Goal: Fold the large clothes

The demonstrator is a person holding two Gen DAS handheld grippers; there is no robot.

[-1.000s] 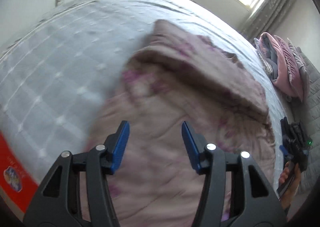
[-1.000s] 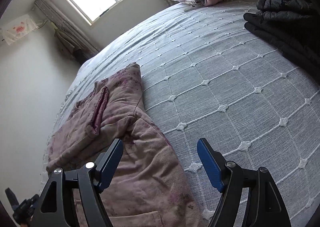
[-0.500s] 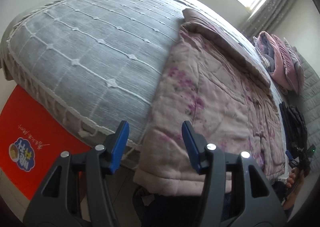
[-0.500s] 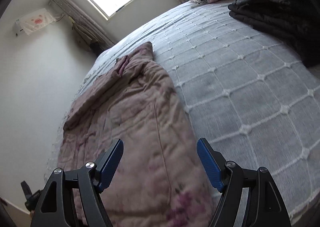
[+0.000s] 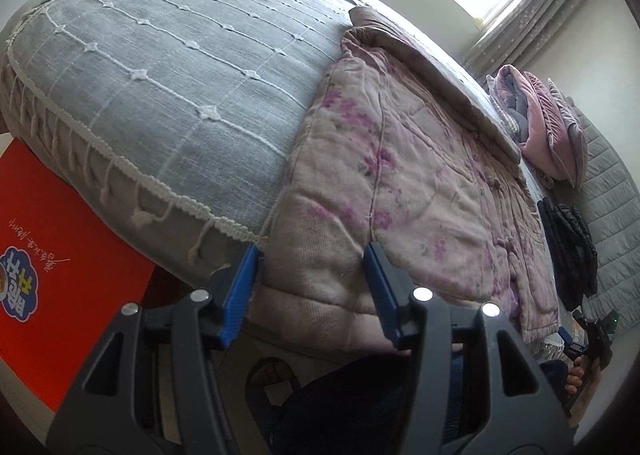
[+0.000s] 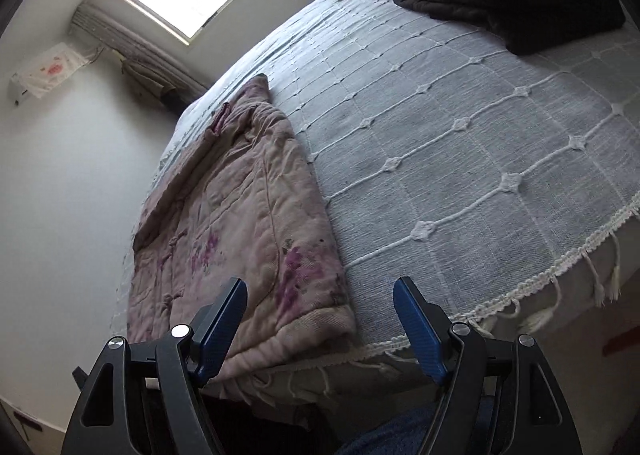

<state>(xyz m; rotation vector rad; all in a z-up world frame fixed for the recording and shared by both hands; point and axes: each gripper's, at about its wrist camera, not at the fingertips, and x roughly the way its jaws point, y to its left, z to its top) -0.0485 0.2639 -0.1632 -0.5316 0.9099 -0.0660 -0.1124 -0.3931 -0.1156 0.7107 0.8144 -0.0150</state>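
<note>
1. Left of the left gripper [image 5: 310, 291] stands an orange box [image 5: 60, 267] with a blue logo, low against the side of the bed.
2. Above and ahead of that gripper the grey bedspread [image 5: 180, 75] with its white fringe covers the bed.
3. Straight ahead of the left gripper lies the pink floral quilted coat [image 5: 400, 175], its padded hem hanging over the bed edge between the blue fingers [image 5: 240, 287]; the jaws stand apart and hold nothing.
4. Far right of the left gripper, a pink folded bundle [image 5: 548, 127] and a black folded jacket [image 5: 572, 243] sit on the bed.
5. Ahead and left of the right gripper [image 6: 320, 327] the same coat lies flat, its near corner just beyond the left blue finger [image 6: 222, 325].
6. The right gripper's jaws are wide apart and empty, bare bedspread ahead of the right finger.
7. Up and right of it lies the black jacket, well apart.
</note>
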